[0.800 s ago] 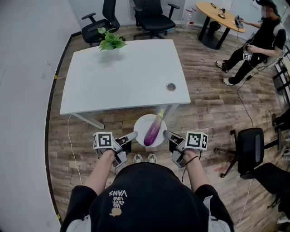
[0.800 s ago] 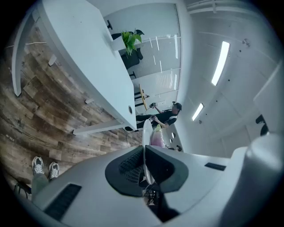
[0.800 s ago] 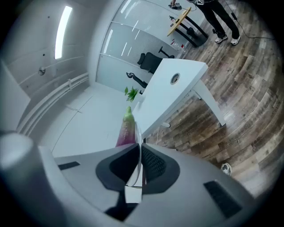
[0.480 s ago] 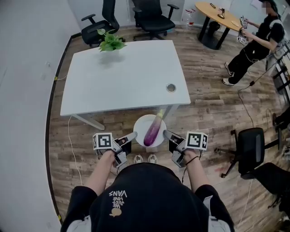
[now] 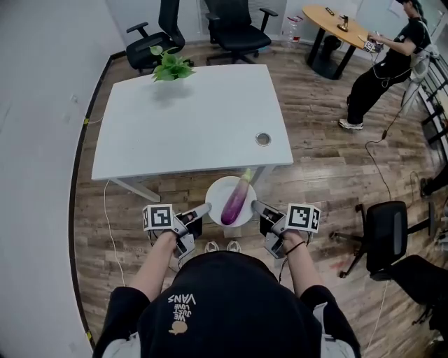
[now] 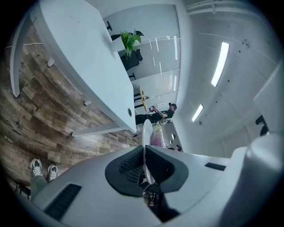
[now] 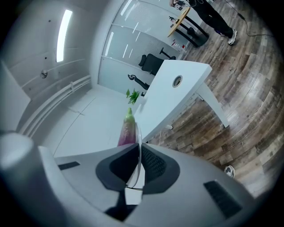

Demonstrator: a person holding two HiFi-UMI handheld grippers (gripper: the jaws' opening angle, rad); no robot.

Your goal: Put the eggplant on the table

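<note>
A purple eggplant (image 5: 236,201) with a green stem lies on a white plate (image 5: 216,190), held in the air just in front of the white table's (image 5: 189,119) near edge. My left gripper (image 5: 204,209) is shut on the plate's left rim and my right gripper (image 5: 256,207) is shut on its right rim. In the left gripper view the plate's rim (image 6: 147,144) runs edge-on between the jaws, with the eggplant (image 6: 157,137) beyond. The right gripper view shows the plate edge (image 7: 139,153) clamped the same way and the eggplant (image 7: 127,131) standing up behind it.
A potted green plant (image 5: 170,64) stands at the table's far edge; a round cable hole (image 5: 263,139) is near its right front corner. Office chairs (image 5: 234,26) stand behind the table, another (image 5: 383,231) at my right. A person (image 5: 381,66) stands by a round wooden table (image 5: 332,19).
Plate, eggplant and both grippers hold the same place. The person at the far right has risen from sitting and now stands by the round table.
</note>
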